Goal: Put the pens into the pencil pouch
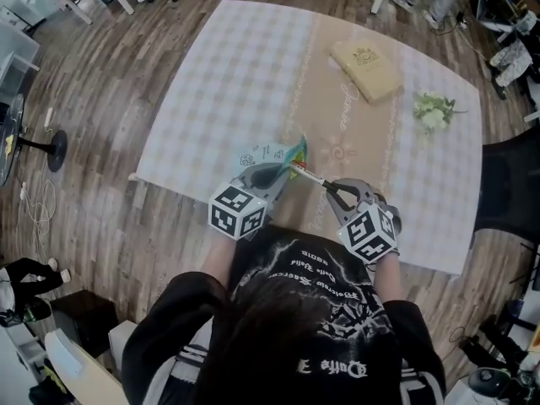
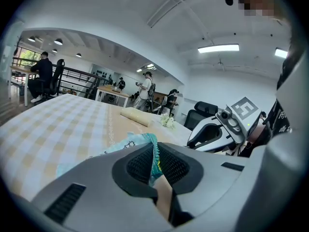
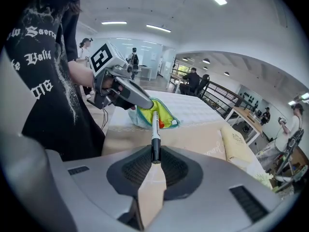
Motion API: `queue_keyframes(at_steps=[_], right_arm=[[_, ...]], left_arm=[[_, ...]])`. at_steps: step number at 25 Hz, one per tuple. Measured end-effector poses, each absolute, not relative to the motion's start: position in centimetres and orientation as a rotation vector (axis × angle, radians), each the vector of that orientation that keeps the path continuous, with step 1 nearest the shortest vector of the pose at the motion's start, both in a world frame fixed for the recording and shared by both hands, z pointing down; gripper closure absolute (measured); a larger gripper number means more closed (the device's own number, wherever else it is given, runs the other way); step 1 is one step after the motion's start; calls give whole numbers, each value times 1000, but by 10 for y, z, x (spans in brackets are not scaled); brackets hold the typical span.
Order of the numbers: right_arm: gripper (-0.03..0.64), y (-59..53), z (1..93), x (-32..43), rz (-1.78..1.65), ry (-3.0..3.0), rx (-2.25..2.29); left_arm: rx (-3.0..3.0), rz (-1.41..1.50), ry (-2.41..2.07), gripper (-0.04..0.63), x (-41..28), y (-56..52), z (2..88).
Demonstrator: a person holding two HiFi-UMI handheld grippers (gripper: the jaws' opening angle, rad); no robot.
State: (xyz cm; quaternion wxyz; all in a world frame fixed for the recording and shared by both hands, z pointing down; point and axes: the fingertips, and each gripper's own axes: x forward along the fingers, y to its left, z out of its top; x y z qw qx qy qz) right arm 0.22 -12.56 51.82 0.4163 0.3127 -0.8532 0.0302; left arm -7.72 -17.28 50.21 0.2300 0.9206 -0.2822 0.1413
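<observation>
Left gripper (image 2: 155,164) is pinched tight on the pencil pouch (image 1: 268,155) rim, right gripper (image 3: 153,161) clamps a pen (image 3: 155,132) at its mouth. Cream box (image 1: 365,71) and flowers (image 1: 433,110) sit well apart.

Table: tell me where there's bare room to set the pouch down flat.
Bare: the checked left half of the table, from far edge to pouch, and the right strip nearer than the flowers. Crowded: near middle, where the left tool and right tool meet, holding pouch and pen; far right, by the cream box.
</observation>
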Motion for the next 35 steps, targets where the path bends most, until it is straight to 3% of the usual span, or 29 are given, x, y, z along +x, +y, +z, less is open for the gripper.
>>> queue_keyframes(at_steps=[14,20,27,35], right_arm=[[549,-135,524,-39,30,-2197,699],[549,-170,478,-81,-7,-2208,699],[548,-171,509,-104,1,-2224,684],[548,-145,525,-66,-12,-2245,659]], left_arm=[[2553,417,-657,558,-72,-152,506],[2574,458,-629,558,-100,-176,462],[2542,429,-608,558,-110,-171,490],[2550,433,-569,558,-63,-141,499]])
